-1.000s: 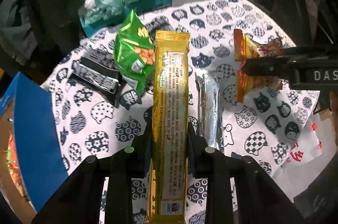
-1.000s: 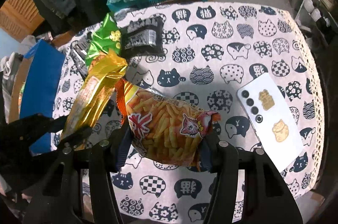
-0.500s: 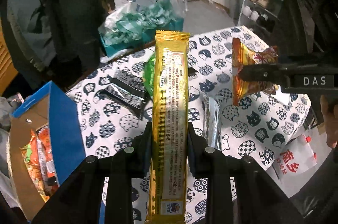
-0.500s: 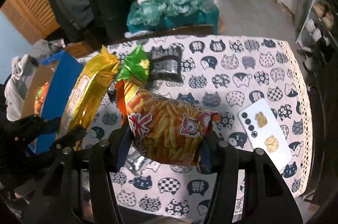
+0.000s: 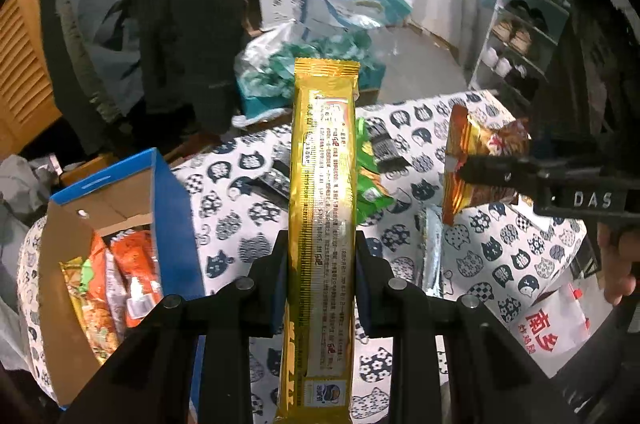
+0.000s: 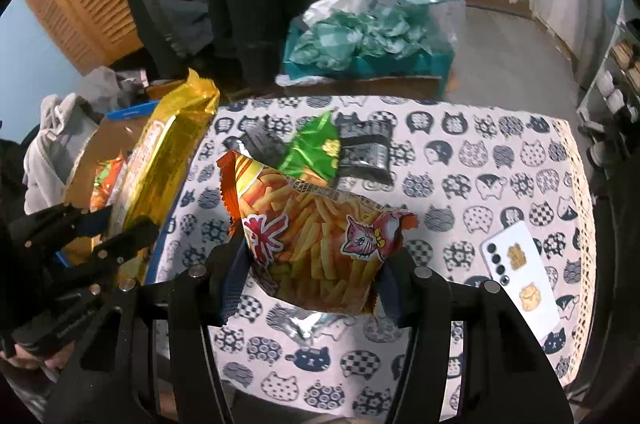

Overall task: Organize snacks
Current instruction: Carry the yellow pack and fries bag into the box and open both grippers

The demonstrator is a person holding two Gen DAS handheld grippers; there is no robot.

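My left gripper point(image 5: 320, 264) is shut on a long gold snack pack point(image 5: 323, 208), held upright above the table; the pack also shows in the right wrist view point(image 6: 160, 160). My right gripper point(image 6: 316, 264) is shut on an orange bag of fries snacks point(image 6: 316, 232), lifted off the table; the bag shows at the right of the left wrist view point(image 5: 476, 164). A blue cardboard box point(image 5: 172, 208) with several snack packs inside stands at the table's left. A green bag point(image 6: 316, 152), black packs point(image 6: 364, 152) and a silver pack point(image 5: 430, 252) lie on the table.
The table wears a cat-print cloth point(image 6: 480, 160). A white phone point(image 6: 520, 280) lies at its right side. Behind the table stand a teal bin with plastic bags point(image 6: 360, 40), a dark coat point(image 5: 192, 24) and a shoe rack point(image 5: 520, 36).
Both grippers have risen and pulled back from the table with their snacks. The blue box has come further into view at the left.
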